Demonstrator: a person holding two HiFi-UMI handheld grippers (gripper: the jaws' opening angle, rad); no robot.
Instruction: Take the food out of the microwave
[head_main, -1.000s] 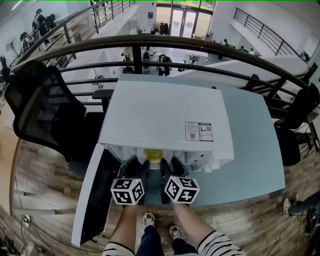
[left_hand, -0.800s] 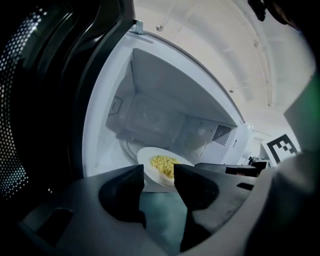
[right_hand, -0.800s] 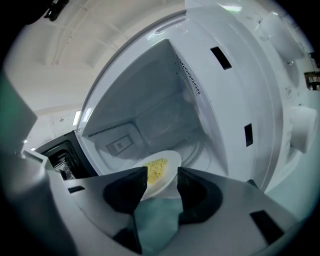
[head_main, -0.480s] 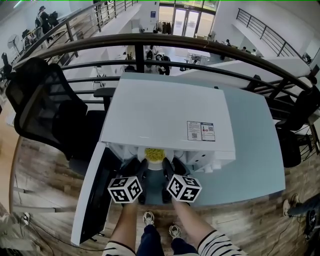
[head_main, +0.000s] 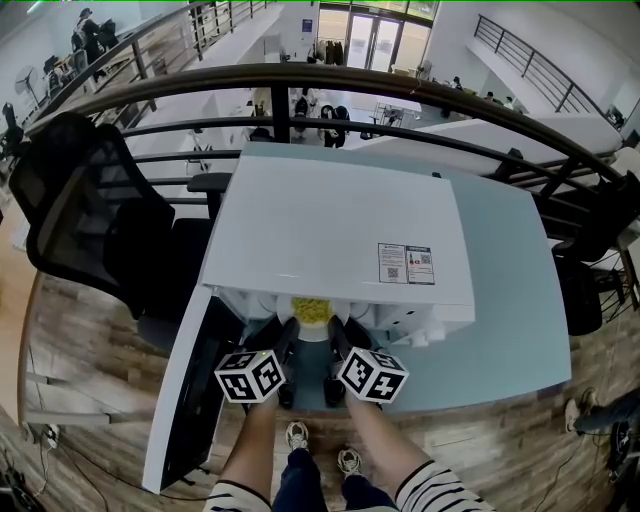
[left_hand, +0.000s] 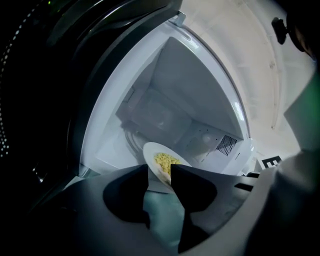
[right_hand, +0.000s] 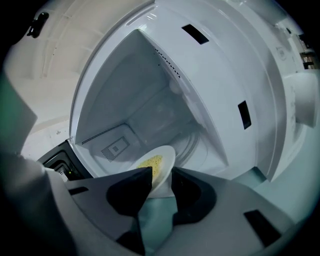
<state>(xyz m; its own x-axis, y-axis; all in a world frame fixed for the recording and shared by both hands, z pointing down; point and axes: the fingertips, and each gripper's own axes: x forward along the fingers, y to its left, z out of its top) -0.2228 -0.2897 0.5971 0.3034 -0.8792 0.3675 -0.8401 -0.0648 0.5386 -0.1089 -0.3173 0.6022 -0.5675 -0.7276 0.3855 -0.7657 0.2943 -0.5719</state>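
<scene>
A white plate of yellow food sits at the mouth of the open white microwave. My left gripper and right gripper flank it from the front. In the left gripper view the plate has its near rim between the left gripper's jaws, which are closing and touch it on both sides. The right gripper is closing on the rim of the plate in the same way. The bare cavity lies behind.
The microwave door hangs open to the left, close beside my left arm. The microwave stands on a pale blue table. A black office chair is at the left and a dark railing runs behind.
Both grippers' jaws have narrowed around the plate's rim and both have rolled slightly. The plate stays at the microwave's opening.
</scene>
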